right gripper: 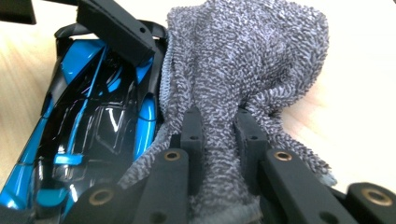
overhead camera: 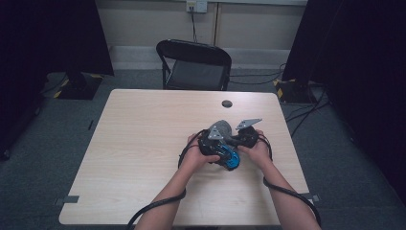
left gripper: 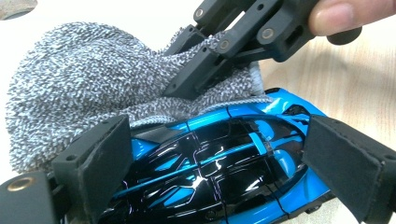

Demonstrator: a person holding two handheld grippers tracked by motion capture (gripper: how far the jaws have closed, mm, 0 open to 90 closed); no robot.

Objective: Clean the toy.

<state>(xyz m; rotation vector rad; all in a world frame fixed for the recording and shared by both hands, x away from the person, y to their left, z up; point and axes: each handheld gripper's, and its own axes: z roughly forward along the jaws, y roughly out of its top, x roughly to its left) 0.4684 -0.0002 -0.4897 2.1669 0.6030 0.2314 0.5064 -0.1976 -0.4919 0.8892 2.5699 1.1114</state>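
Table (overhead camera: 143, 143): pale wood-grain top, bare apart from a small dark round disc (overhead camera: 227, 103) near the far edge. The work sits right of centre, towards the near side, within easy reach of both forearms.

Folding chair (overhead camera: 194, 64): black, pushed up beyond the far edge, not in use.

Grey cloth (right gripper: 243, 60): looped terry, bunched into a soft mound. It lies on the table and drapes onto one side of the car's body. In the left gripper view (left gripper: 84, 79) it rises behind the car. Bunching it gives a padded wad to press with, which suits wiping.

Toy car (left gripper: 210, 163): glossy blue and black shell, resting on the table between the two hands, its roof and windows catching the light. It probably needs to be kept steady while the cloth works over it.

Left gripper (left gripper: 210, 154): jaws set wide, one pad against each flank of the car, clamping it across its width. Judged to serve as the vice.

Right gripper (right gripper: 219, 140): jaws drawn close, pinching a fold of the cloth between the pads. It sits just right of the car and angles in towards it. Seen from the left gripper view (left gripper: 205, 74), its tips bear down where cloth meets bodywork, so it is judged to be the rubbing hand.
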